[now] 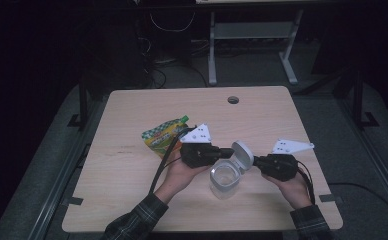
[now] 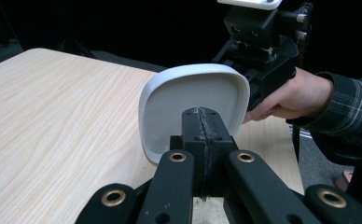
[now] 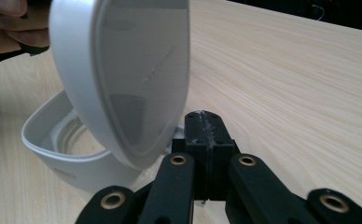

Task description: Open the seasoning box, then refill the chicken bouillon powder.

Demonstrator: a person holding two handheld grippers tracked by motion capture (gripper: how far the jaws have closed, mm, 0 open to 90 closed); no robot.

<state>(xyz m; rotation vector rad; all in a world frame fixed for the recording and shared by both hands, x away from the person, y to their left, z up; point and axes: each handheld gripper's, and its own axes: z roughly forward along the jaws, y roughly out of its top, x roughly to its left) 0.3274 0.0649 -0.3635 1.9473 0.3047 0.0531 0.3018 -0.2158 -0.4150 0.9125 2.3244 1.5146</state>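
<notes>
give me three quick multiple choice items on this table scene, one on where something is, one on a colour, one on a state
1. Where does the snack pouch lie?
A. left of the left gripper
B. right of the right gripper
C. inside the jar

2. What colour is the jar lid?
A. red
B. white
C. black

3. How does the lid stand on the clear jar?
A. shut flat
B. flipped up, open
C. lying loose beside the jar

Key: 1 A, the high view shows the pouch at the table's left, past the left gripper. 2 B, the lid looks white in both gripper views. 3 B, it stands tilted up over the jar's open mouth.
</notes>
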